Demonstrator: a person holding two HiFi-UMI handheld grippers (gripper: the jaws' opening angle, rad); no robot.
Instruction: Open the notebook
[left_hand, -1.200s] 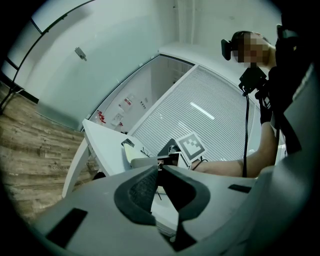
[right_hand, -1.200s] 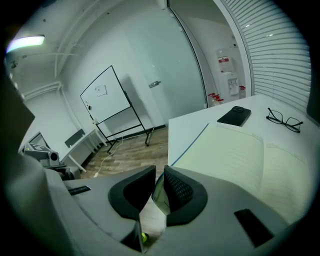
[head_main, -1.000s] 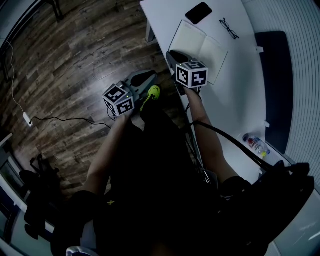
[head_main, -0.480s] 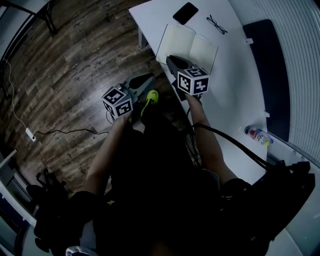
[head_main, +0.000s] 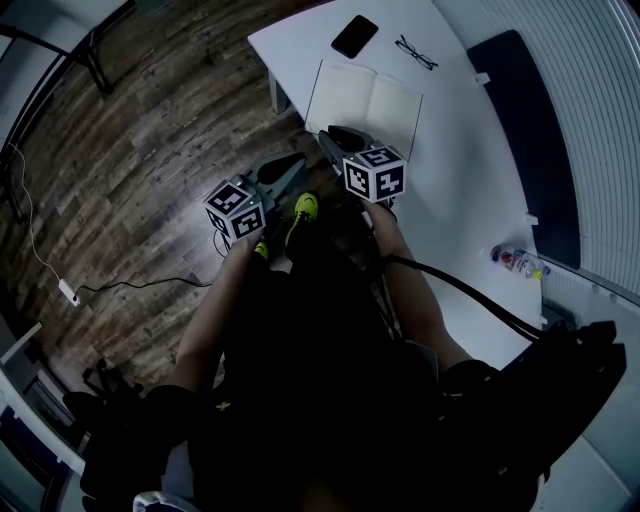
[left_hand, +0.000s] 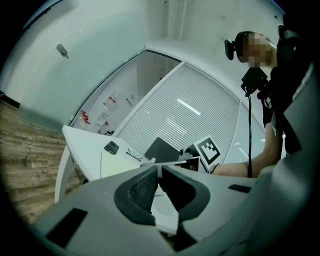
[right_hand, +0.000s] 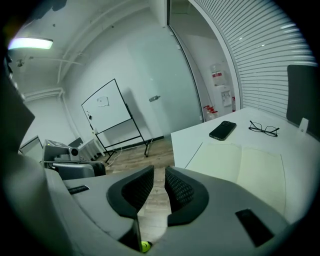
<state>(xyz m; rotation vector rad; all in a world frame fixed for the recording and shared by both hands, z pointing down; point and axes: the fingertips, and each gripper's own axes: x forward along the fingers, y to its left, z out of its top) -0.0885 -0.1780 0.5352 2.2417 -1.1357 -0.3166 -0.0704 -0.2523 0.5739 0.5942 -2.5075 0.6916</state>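
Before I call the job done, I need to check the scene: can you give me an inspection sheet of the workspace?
Surface: white table.
Job's things: notebook lies open and flat near the table's edge.
Clutter: phone and glasses beyond the notebook; bottle further along the table.
Grippers: left gripper off the table, jaws together, empty; right gripper jaws slightly apart, empty.
Cables: black cable along the right arm; thin cable on the floor.
Surroundings: wood floor, blinds, whiteboard.
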